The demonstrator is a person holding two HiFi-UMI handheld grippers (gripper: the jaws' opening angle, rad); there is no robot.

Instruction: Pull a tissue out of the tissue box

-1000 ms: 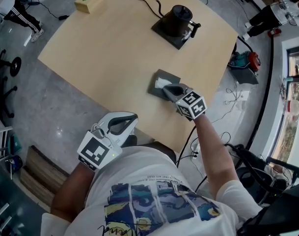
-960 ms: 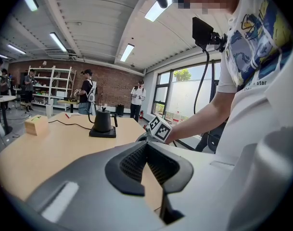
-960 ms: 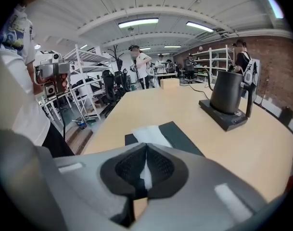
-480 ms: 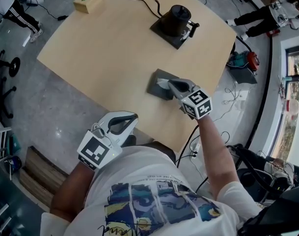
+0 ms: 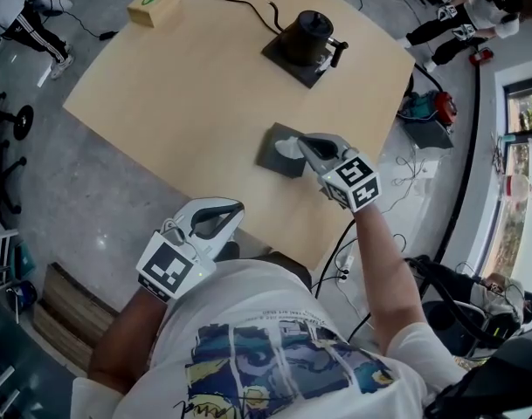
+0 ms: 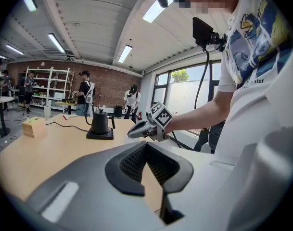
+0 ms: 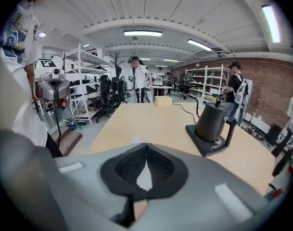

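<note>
At frame centre, right gripper (image 5: 307,144) pinches tissue (image 7: 144,176) just above-right of tissue box (image 5: 272,158); left gripper (image 5: 234,209), closed and empty, sits well apart

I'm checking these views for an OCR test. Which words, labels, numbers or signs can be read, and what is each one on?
"star": on the person's T-shirt, in the left gripper view; the print just before it is too blurred to read.
Line of small print on the same T-shirt, head view: too small to read.
Green oval label on the tan box: too small to read.
Marker cubes: black-and-white square patterns only, no words.
</note>
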